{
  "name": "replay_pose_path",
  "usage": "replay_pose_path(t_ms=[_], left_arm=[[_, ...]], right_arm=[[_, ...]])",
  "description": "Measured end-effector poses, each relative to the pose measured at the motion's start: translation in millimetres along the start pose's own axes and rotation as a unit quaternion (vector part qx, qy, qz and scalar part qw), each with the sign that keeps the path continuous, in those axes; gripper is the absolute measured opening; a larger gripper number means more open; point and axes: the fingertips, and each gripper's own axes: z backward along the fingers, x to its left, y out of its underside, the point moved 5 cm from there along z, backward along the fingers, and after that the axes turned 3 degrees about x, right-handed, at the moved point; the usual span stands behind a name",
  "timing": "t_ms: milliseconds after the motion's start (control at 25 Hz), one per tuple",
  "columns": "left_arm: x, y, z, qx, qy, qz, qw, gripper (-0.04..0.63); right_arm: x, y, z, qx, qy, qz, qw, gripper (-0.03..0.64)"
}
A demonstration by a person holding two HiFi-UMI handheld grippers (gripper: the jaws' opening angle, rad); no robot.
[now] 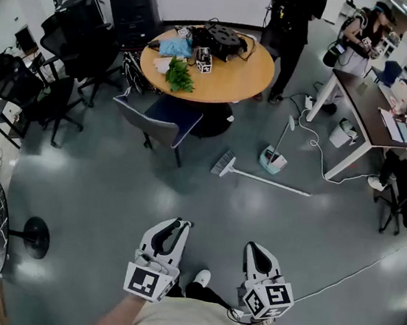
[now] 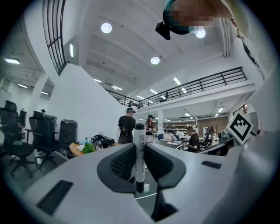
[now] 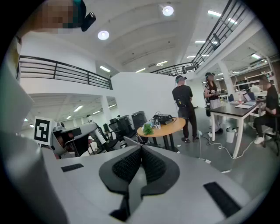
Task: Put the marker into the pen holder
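Observation:
A white marker with a black cap (image 2: 140, 135) stands upright between the pads of my left gripper (image 2: 140, 151), which is shut on it. In the head view both grippers are held low, close to the body: the left gripper (image 1: 178, 226) and, to its right, the right gripper (image 1: 254, 249). My right gripper (image 3: 141, 149) is shut, pads together, with nothing between them. Across the floor stands a round wooden table (image 1: 233, 80) with a green bundle (image 1: 179, 75), black gear (image 1: 223, 40) and a small black-and-white box (image 1: 204, 63). I cannot make out a pen holder for certain.
A blue chair (image 1: 162, 119) stands before the round table. A broom (image 1: 261, 177) and a dustpan (image 1: 272, 158) lie on the grey floor. Two people (image 1: 289, 28) stand beyond, by a white-legged desk (image 1: 360, 104). Black office chairs (image 1: 74, 44) are at the left, and a cable (image 1: 356, 273) at the right.

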Motion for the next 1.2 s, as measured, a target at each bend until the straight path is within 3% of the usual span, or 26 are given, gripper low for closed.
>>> replay_pose_path(t_ms=[280,520,760,920,1080,1200], left_arm=[[48,5,67,0.004,-0.098,0.011,0.9951,0.072],[85,3,118,-0.015,-0.178,0.023,0.9836,0.072],[134,12,170,-0.018,-0.238,0.029,0.9708,0.072],[181,17,220,-0.025,-0.278,0.045,0.9592,0.072],[234,15,276,-0.069,-0.329,0.070,0.9393,0.072],[266,21,319,-0.077,-0.352,0.074,0.9300,0.072]], right_arm=[[58,-2,-42,0.018,-0.081,0.032,0.996,0.017],[124,-6,-77,0.034,-0.164,0.066,0.984,0.017],[196,9,-113,0.072,-0.218,0.100,0.968,0.017],[265,15,-143,0.088,-0.256,0.130,0.954,0.017],[340,30,-166,0.107,-0.290,0.148,0.939,0.017],[395,43,-185,0.117,-0.313,0.165,0.928,0.017]])
